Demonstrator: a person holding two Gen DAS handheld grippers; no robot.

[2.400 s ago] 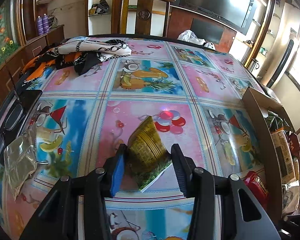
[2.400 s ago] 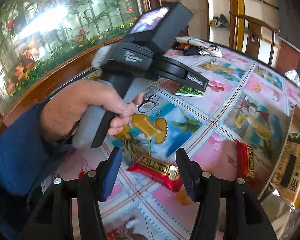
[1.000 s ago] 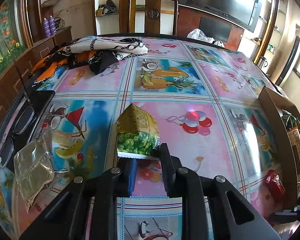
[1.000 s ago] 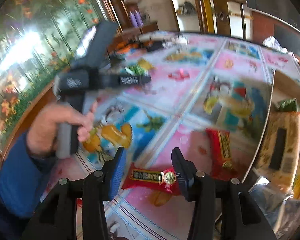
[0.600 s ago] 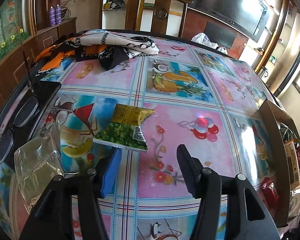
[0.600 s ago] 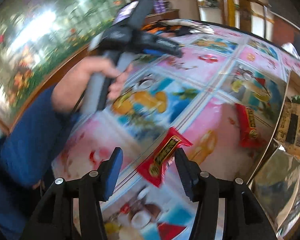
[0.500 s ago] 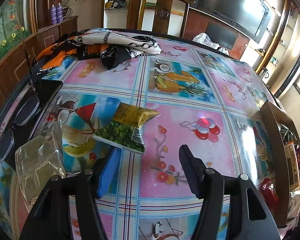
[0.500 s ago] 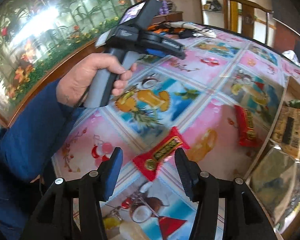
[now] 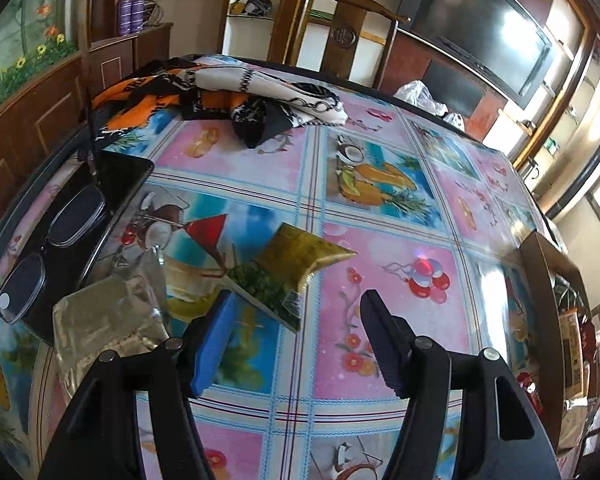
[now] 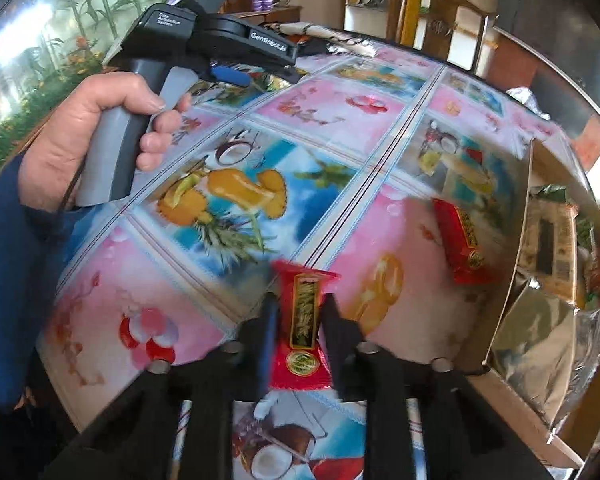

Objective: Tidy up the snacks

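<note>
My left gripper (image 9: pixel 298 300) hovers over the table with its jaws opening. A green and gold snack packet (image 9: pixel 288 264) lies flat on the tablecloth just beyond its blue left pad, not pressed by either pad. In the right wrist view my right gripper (image 10: pixel 299 300) is shut on a red snack packet (image 10: pixel 304 320), whose far end sticks out past the fingertips. A second red packet (image 10: pixel 462 240) lies next to the cardboard box (image 10: pixel 516 280), which holds several snack bags. A hand (image 10: pixel 88 132) in a blue sleeve holds the left gripper at the far left.
Glasses (image 9: pixel 40 248) rest on a black tablet (image 9: pixel 116 184) at the table's left edge. A clear plastic bag (image 9: pixel 108 320) lies beside them. A patterned scarf (image 9: pixel 228 96) is heaped at the far side, with a wooden chair (image 9: pixel 344 28) behind. The box (image 9: pixel 540 280) stands at the right edge.
The left gripper let go of the green packet, which now lies on the table, and its jaws spread. The right gripper closed on the red packet it was straddling.
</note>
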